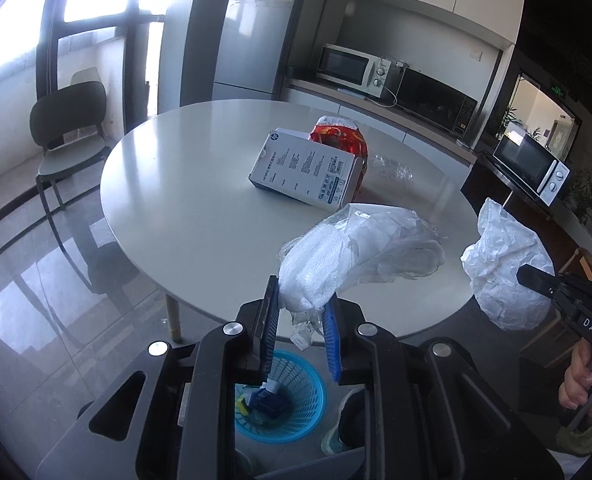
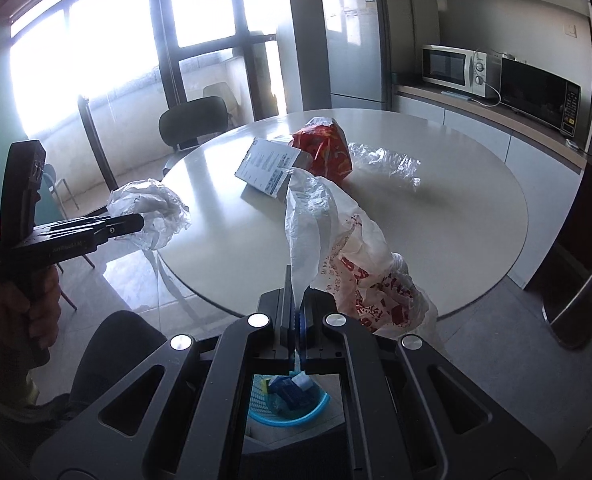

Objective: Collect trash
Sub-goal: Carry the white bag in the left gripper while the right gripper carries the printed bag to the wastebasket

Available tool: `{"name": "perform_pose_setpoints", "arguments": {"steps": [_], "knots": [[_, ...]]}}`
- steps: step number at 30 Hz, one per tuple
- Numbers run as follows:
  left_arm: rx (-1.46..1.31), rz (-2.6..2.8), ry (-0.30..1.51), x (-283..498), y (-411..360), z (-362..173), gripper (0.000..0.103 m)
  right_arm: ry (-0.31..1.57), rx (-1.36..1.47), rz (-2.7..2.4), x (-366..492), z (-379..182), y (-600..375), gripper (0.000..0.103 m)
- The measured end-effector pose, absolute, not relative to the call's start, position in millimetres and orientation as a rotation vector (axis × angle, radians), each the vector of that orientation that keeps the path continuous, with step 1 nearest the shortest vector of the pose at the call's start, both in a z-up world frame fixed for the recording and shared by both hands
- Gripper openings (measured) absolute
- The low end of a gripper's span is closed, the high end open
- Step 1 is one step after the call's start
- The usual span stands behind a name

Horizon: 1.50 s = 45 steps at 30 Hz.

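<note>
Landmark: round white table (image 1: 200, 208), with all places given from it.
Left gripper (image 1: 299, 316): jaws partly closed on a clear plastic wrap bundle (image 1: 351, 256), held over the near table edge.
Right gripper (image 2: 294, 316): jaws almost fully closed, pinching a white plastic bag with red print (image 2: 347, 256), just off the near table edge.
Left view only: the bubbly, see-through texture of the bundle, and a second microwave (image 1: 531, 168) well to the right of the table.
Right view only: the red print on the bag, which from the left view looks plain white.
On the table: white printed box (image 1: 303, 172) near the middle, leaning on a red snack bag (image 1: 341, 138) behind it; crumpled clear film (image 2: 387, 162) beside them.
Container: blue mesh basket (image 1: 296, 420) on the floor below the near table edge.
Contents: blue and white scraps (image 2: 290, 390) and a yellow piece (image 1: 242, 406).
</note>
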<state>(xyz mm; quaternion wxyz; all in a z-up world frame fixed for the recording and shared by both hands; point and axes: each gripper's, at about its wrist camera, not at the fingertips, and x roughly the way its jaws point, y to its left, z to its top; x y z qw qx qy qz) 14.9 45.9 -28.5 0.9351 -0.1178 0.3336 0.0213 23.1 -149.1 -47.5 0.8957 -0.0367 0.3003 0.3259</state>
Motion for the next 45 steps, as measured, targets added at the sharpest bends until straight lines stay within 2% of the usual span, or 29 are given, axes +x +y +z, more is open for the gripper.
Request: {"name": "perform_pose_setpoints", "arguments": {"steps": [10, 19, 45], "knots": [[-0.229, 0.01, 0.719, -4.9, 24.8, -39.2, 0.019, 0.685, -0.062, 0.754, -15.3, -64.4, -154.3, 0.0], [-0.234, 0.02, 0.809, -21.2, 25.9, -78.6, 0.019, 0.786, -0.068, 0.808, -30.2, -97.3, -142.2, 0.0], [-0.325, 0.106, 1.059, 10.7, 60.8, -201.6, 0.019, 1.078, -0.105, 0.761, 33.7, -244.0, -78.4, 0.0]]}}
